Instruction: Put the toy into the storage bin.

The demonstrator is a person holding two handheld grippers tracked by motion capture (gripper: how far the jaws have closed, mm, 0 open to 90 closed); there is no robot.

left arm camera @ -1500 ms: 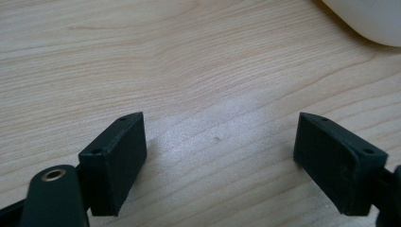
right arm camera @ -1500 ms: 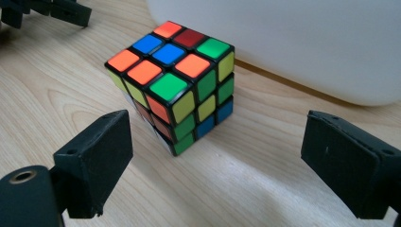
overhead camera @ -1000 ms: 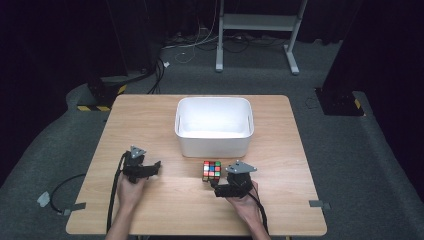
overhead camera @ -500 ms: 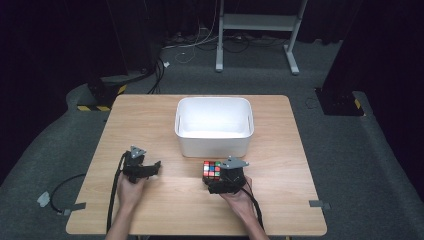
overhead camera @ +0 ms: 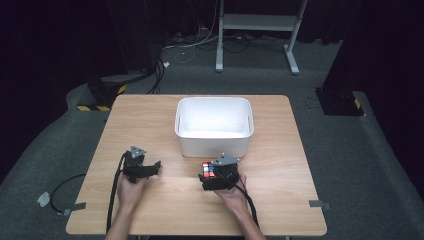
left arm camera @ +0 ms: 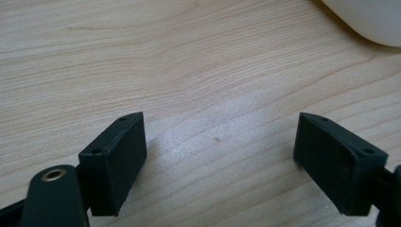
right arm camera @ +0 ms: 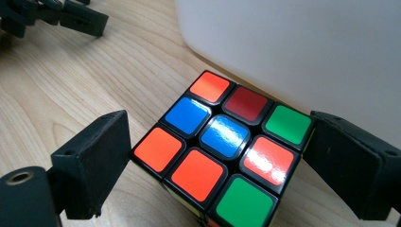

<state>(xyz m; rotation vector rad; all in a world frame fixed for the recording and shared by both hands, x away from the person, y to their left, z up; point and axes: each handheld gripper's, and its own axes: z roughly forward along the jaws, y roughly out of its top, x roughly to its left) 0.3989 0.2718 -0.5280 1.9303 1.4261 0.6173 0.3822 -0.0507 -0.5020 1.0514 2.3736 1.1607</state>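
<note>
A scrambled Rubik's cube [overhead camera: 207,168] [right arm camera: 222,146] sits on the wooden table just in front of a white bin [overhead camera: 212,125] [right arm camera: 302,52]. My right gripper [overhead camera: 210,176] [right arm camera: 220,142] is open, with one jaw on each side of the cube and close to its edges. The cube's top shows orange, blue, red and green stickers. To the left, my left gripper [overhead camera: 152,169] [left arm camera: 220,142] rests low over bare wood, open with nothing between its jaws. It also appears far off in the right gripper view [right arm camera: 71,16].
The bin's rounded corner [left arm camera: 369,19] lies ahead of the left gripper. The table [overhead camera: 280,200] has bare wood on both sides of the bin. Cables trail from both grippers toward the near edge. Dark floor and a metal stand [overhead camera: 255,30] lie beyond the table.
My right gripper has moved left and forward, bringing its jaws around the cube. The left gripper has stayed put.
</note>
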